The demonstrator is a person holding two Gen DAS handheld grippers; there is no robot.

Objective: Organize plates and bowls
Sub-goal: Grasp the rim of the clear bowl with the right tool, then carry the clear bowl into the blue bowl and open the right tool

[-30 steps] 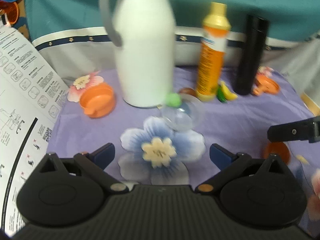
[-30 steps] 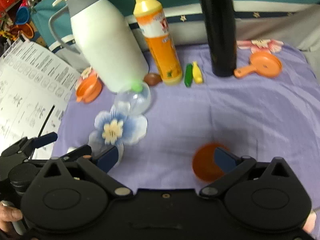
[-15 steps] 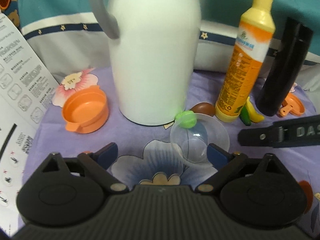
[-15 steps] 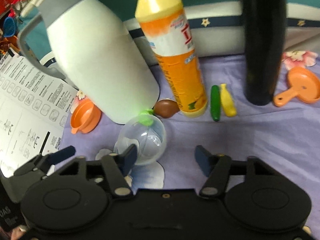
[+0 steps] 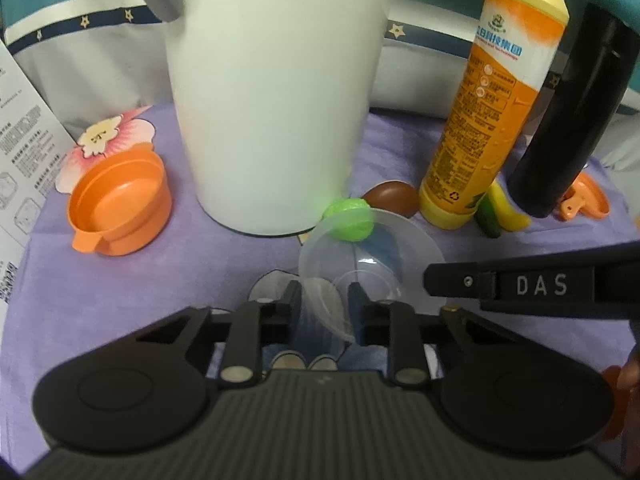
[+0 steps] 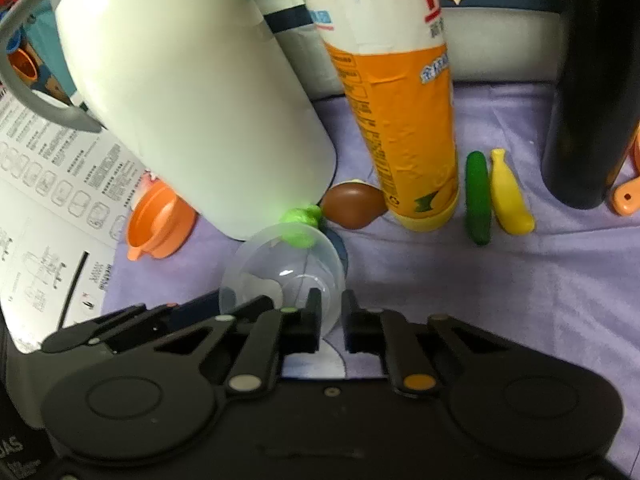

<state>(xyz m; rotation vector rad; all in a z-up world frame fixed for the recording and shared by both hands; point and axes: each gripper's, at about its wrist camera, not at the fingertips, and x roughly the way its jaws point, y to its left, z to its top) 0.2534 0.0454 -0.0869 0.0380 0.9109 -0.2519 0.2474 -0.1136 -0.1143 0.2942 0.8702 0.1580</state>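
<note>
A clear plastic bowl [image 5: 372,256] lies on the purple cloth in front of a white jug, with a green toy [image 5: 349,219] at its far rim. My left gripper [image 5: 320,300] is shut on the bowl's near rim. My right gripper [image 6: 330,314] is shut on the same clear bowl [image 6: 284,268] from the other side; its finger shows in the left wrist view [image 5: 520,284]. An orange bowl [image 5: 120,204] sits at the left, also in the right wrist view [image 6: 160,220].
A white jug [image 5: 272,92], an orange detergent bottle [image 5: 492,104] and a black flask [image 5: 568,120] stand behind. A brown toy [image 6: 352,206], green and yellow toy vegetables [image 6: 496,196], an orange pan [image 5: 584,200] and an instruction sheet [image 6: 52,208] lie around.
Both grippers moved forward to the clear bowl and closed from wide open onto its rim. The right gripper left the orange plate behind.
</note>
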